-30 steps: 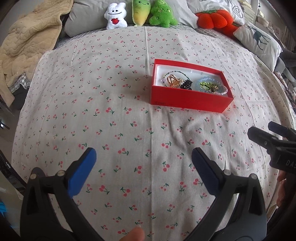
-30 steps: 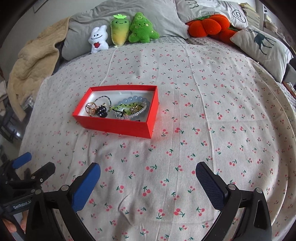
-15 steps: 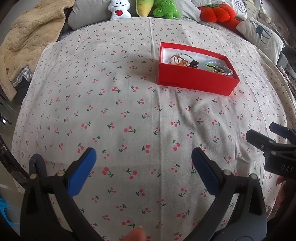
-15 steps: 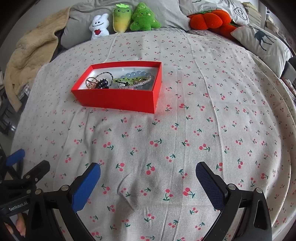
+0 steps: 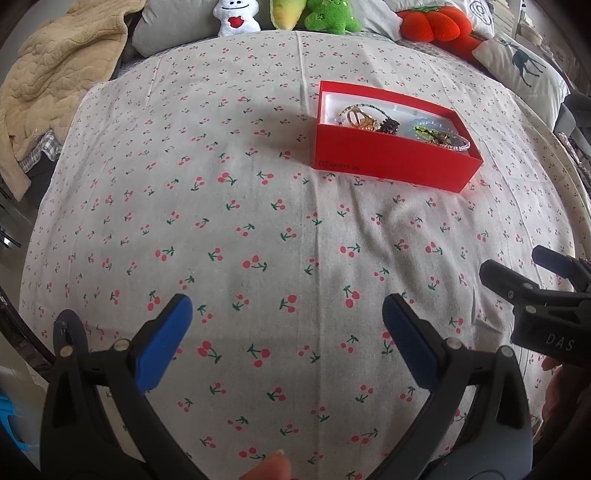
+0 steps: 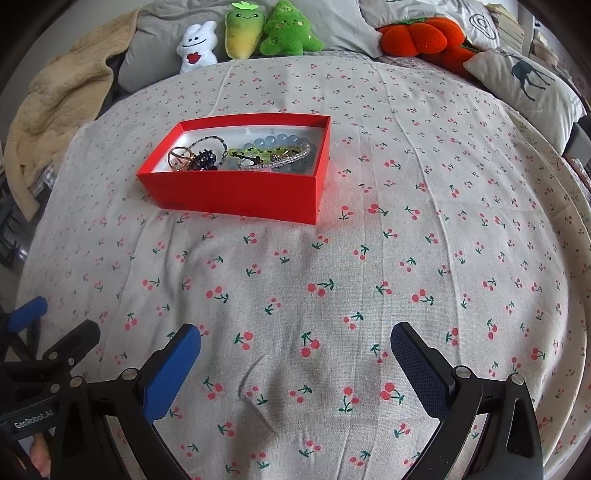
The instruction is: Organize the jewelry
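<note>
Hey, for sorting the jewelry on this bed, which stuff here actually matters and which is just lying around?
Part of the job:
- red box
- jewelry piled inside it
- left gripper and right gripper, both open

Just lying about:
- plush toys
- orange pumpkin cushion
- deer pillow
- beige blanket

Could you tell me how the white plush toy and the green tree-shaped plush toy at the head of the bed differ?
The white plush toy is white with a red heart on its front; the green tree plush is bright green, with no heart visible. The white one looks smaller and has two rounded ears, while the green one is wider and has a stepped tree outline. The white one sits furthest left, the green one further right. Both lean upright against the grey pillow and have smiling faces.
</note>
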`<action>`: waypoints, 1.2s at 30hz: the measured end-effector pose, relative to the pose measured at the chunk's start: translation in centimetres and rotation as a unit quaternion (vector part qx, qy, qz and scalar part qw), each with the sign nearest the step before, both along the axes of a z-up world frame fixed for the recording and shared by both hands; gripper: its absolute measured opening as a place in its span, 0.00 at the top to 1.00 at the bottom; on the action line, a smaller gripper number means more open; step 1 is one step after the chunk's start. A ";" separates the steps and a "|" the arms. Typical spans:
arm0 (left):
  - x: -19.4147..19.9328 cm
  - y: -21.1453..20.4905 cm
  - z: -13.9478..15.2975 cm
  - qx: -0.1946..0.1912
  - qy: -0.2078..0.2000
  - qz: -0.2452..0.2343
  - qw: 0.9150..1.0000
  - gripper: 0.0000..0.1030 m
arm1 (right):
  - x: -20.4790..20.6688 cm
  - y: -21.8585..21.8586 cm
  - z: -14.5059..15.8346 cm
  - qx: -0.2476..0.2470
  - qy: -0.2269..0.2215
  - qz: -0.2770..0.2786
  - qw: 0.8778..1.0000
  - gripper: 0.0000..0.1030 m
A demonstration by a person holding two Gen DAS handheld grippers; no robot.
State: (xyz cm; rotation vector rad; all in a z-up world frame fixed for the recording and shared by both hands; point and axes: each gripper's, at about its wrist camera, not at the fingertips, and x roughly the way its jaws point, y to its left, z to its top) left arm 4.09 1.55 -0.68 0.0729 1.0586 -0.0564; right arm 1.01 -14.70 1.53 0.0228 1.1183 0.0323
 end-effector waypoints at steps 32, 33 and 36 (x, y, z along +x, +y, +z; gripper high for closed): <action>-0.1 -0.4 0.6 0.002 -0.009 -0.002 1.000 0.01 | -0.2 0.3 -0.2 -0.002 0.002 -0.001 1.000 0.00; -0.1 -0.4 0.6 0.003 -0.009 -0.003 1.000 0.01 | -0.2 0.3 -0.2 -0.002 0.001 -0.001 1.000 0.00; -0.1 -0.4 0.6 0.003 -0.010 -0.003 1.000 0.01 | -0.2 0.3 -0.1 -0.002 0.001 -0.002 1.000 0.00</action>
